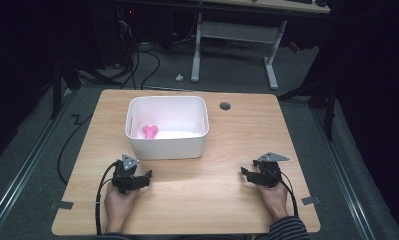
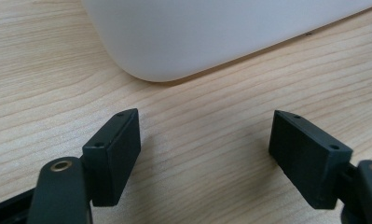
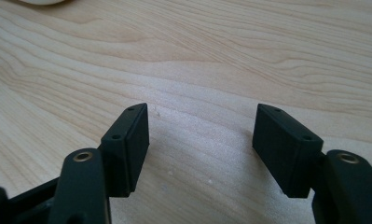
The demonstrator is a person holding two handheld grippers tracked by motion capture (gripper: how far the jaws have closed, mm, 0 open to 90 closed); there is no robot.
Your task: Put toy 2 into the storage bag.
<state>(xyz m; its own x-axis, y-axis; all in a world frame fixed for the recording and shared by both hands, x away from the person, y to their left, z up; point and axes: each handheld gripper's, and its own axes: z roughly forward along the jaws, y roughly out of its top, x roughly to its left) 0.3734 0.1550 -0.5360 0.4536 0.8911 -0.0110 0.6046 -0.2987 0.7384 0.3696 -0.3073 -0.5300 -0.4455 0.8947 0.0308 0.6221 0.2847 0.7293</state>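
Note:
A white plastic bin stands on the wooden table, left of centre. Inside it lies a small pink object. My left gripper rests on the table just in front of the bin's near left corner, held by a hand, its jaws open and empty. In the left gripper view the bin's rounded corner sits close ahead of the left gripper. My right gripper rests at the table's right front, open, with bare wood between its jaws.
A round cable hole lies in the table behind the bin's right side. Beyond the table, a white desk frame and cables stand on the grey floor. Bare wood spans between the two grippers.

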